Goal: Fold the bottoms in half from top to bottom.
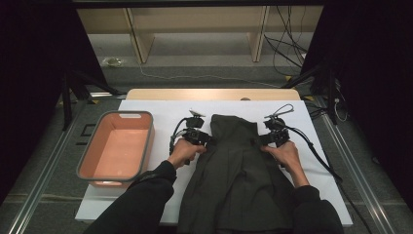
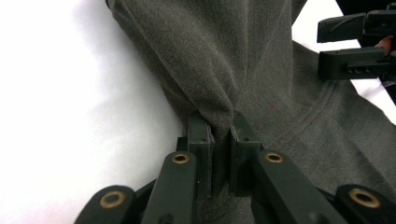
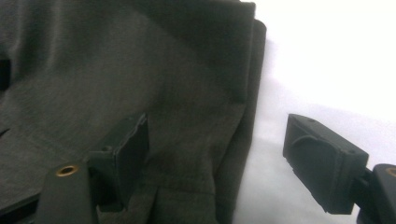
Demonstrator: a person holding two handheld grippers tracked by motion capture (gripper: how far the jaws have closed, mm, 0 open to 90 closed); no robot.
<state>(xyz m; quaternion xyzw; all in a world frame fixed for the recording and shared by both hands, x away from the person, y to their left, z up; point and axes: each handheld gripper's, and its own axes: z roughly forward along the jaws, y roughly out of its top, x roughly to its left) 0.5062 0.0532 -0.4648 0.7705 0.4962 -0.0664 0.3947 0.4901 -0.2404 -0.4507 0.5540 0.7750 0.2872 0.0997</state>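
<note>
Dark garment point(image 1: 238, 165) lies mid-table; left gripper point(image 2: 220, 135) is clenched on its left edge, while right gripper point(image 3: 219, 154), jaws spread astride the right edge, should close squarely before lifting.

Dark olive-grey garment point(image 1: 238, 170), plain, no pattern; fine fuzzy weave and faint seam lines in left gripper view point(image 2: 261, 60); darker, shadowed grey-green in right gripper view point(image 3: 140, 65). White table cover point(image 1: 160, 109), plain, blown out bright in both gripper views. Light wood table edge point(image 1: 209, 93) behind the cover. Basket point(image 1: 146, 146) with grey rim, salmon-pink inside. Left gripper point(image 1: 208, 140) black, brass-coloured rivets on the links point(image 2: 222, 135). Right gripper point(image 1: 260, 140) black, matte, one brass rivet point(image 3: 215, 154). Black sleeves point(image 1: 141, 200). Grey floor point(image 1: 204, 63), black cables point(image 1: 287, 44), pale wood frame legs point(image 1: 139, 34). Black curtains point(image 1: 29, 73) both sides.
</note>
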